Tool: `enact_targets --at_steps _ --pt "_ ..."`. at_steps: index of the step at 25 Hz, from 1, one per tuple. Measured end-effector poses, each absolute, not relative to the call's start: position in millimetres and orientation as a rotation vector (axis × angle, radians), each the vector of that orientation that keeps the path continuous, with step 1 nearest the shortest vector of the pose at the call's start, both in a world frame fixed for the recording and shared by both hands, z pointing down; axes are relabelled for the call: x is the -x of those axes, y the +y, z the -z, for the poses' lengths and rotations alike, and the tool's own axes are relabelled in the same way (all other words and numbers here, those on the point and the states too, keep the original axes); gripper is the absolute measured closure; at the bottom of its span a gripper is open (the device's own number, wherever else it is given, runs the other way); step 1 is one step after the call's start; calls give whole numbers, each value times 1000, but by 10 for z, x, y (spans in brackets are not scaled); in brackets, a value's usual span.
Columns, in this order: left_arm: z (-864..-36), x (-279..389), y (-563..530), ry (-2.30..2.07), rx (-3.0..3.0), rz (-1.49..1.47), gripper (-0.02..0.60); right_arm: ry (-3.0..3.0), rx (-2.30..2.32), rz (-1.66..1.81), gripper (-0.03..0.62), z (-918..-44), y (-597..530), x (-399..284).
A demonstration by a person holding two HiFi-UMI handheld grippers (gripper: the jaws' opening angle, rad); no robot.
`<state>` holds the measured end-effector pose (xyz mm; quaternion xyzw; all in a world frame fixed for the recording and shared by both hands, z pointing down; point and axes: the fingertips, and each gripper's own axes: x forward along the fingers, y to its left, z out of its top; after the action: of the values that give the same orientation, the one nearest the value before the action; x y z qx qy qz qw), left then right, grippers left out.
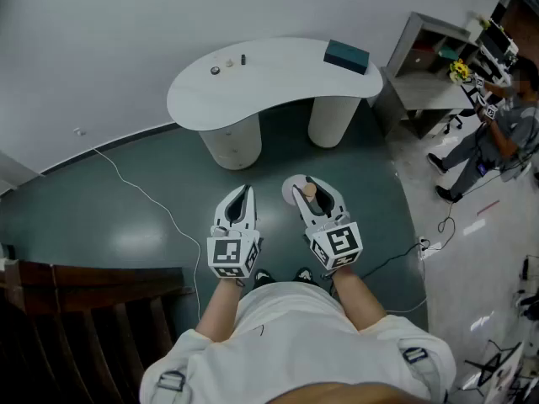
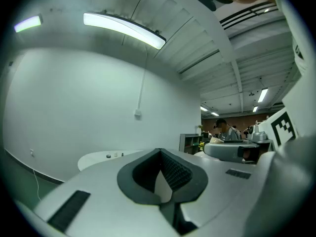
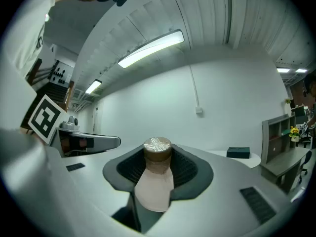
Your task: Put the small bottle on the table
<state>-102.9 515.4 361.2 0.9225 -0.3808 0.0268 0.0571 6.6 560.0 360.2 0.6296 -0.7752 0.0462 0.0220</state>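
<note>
The small bottle [image 1: 309, 192], beige with a brown cap, sits upright between the jaws of my right gripper [image 1: 308, 185], which is shut on it. In the right gripper view the bottle [image 3: 156, 174] fills the middle of the dark pads [image 3: 188, 168], cap toward the tips. My left gripper [image 1: 242, 192] is held beside it with its jaws shut and nothing in them; its pads [image 2: 174, 171] meet at the tip. Both grippers are held level at waist height, short of the white curved table [image 1: 278, 87] ahead.
On the table lie a dark teal box [image 1: 346, 55] at the right end and three small items [image 1: 228, 63] at the left. A grey shelf unit [image 1: 425, 66] and a person [image 1: 504, 133] are at the right. A white cable [image 1: 143, 194] crosses the floor. A wooden railing [image 1: 84, 297] is at the lower left.
</note>
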Motion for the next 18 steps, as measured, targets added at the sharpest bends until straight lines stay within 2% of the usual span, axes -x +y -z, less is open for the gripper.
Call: enact_targets --at_steps 8,18 --pt "-3682 1504 4975 -1110 -2819 -74 569 -2380 -1971 -131 461 -3682 5404 430" --pt "-3875 1781 4821 -1103 -2805 -102 569 -2352 -1976 -128 461 -3726 5286 648"
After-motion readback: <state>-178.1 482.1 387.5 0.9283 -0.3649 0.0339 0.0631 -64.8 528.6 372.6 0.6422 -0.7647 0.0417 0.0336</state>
